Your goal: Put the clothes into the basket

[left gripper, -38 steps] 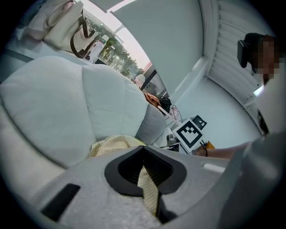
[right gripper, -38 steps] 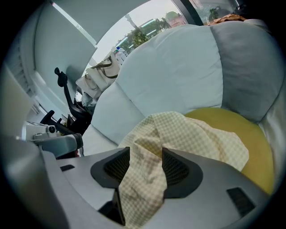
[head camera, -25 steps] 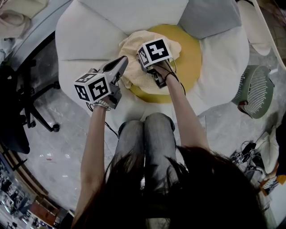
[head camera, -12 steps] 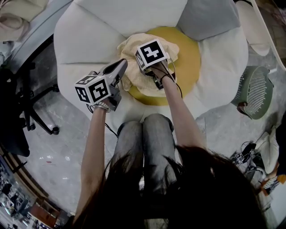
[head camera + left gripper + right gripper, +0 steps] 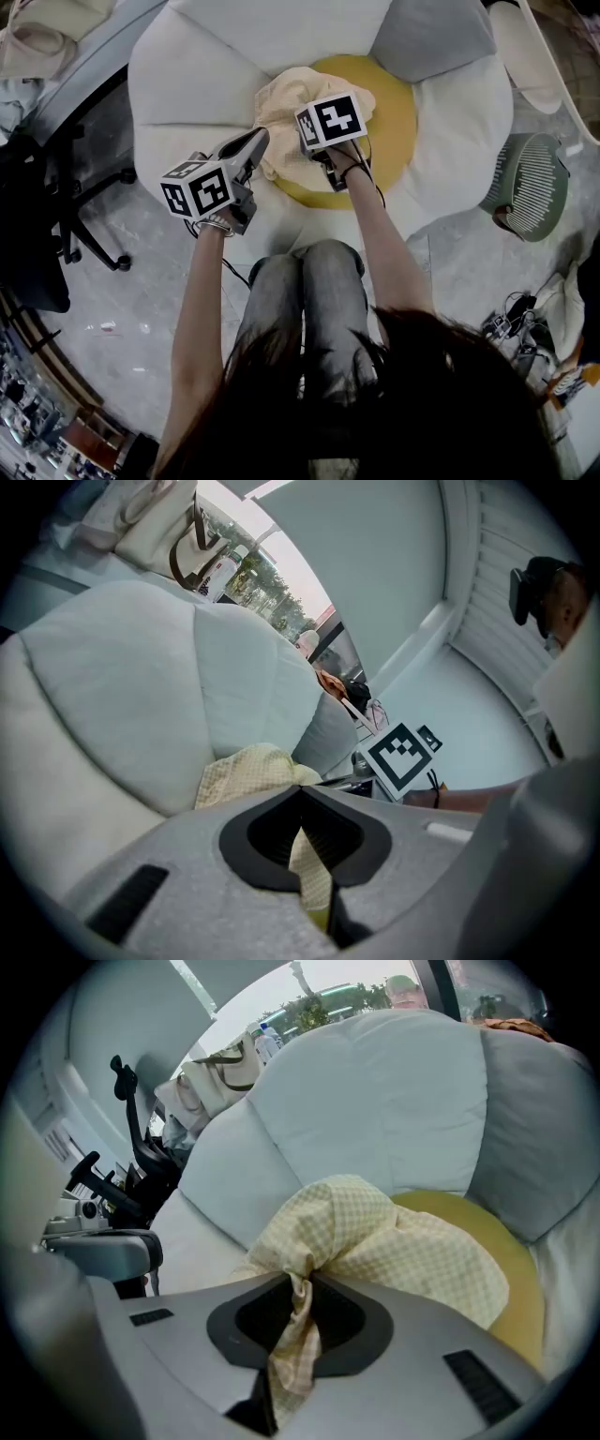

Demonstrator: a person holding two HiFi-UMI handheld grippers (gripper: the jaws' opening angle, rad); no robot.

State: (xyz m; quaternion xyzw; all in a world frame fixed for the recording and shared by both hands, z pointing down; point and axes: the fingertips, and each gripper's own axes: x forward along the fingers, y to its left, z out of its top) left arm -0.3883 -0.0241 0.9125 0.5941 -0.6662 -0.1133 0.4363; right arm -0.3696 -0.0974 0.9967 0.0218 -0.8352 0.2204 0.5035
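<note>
We see the yellow checked cloth (image 5: 292, 101) bunched on a round yellow cushion (image 5: 401, 122), just above the middle of the head view. The cushion lies on a white padded seat (image 5: 187, 84), with a grey pillow (image 5: 433, 34) at its upper right.

Both grippers have hold of the cloth. The left gripper (image 5: 302, 791) comes in from the left, and its jaws are nearly together on a thin strip of fabric that hangs down between them. The right gripper (image 5: 299, 1275) points steeply down at the heap. Its jaws have just been closing and now pinch a gathered fold, which trails out below them.

From above, the right gripper's marker cube (image 5: 330, 120) covers its jaw tips, so only its own view shows the grip. The two grippers hide the near edge of the cloth.

The green slatted basket (image 5: 527, 187) sits on the floor at the right edge of the frame, well apart from the cloth. We cannot make out its inside. The person's dark hair (image 5: 375, 403) blocks much of the lower frame.
</note>
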